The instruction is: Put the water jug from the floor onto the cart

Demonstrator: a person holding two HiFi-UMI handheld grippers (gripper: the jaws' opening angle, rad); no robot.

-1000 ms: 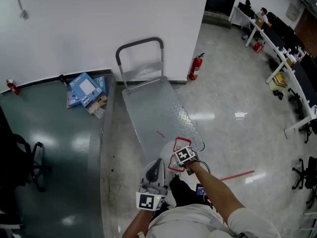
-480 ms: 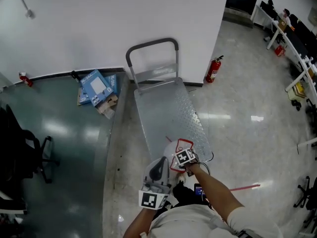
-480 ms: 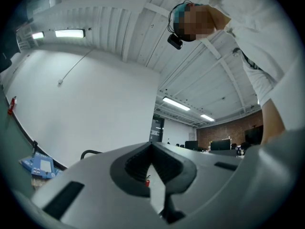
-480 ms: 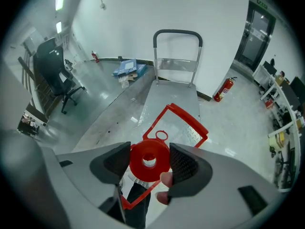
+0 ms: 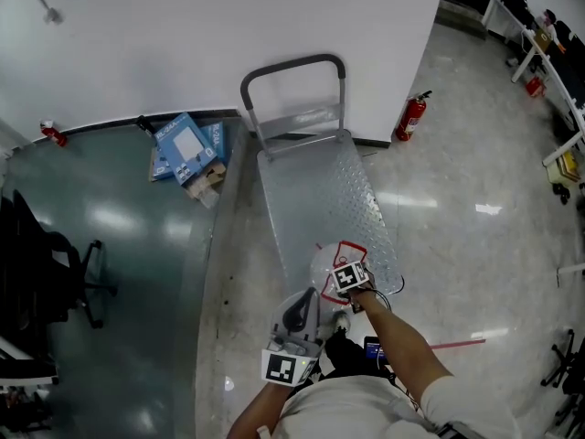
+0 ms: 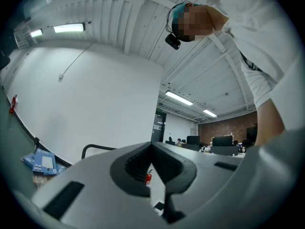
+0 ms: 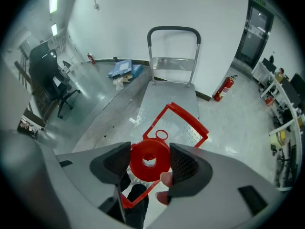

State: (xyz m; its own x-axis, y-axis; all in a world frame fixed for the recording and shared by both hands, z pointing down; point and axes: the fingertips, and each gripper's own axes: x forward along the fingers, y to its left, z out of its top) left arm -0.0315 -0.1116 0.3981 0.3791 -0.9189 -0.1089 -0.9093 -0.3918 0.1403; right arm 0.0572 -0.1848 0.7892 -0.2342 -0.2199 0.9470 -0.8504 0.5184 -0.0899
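Grippers: left gripper [image 6: 152,171], nearest, is pressed together and holds nothing; right gripper [image 7: 150,162] squeezes the red cap [image 7: 142,165].
Jug: water jug [image 5: 329,262] is at the cart's near end.
Cart: cart [image 5: 315,190] runs far toward the wall [image 5: 183,26].
Tip: probably best to hold tight and lower it straight, away from the edge.
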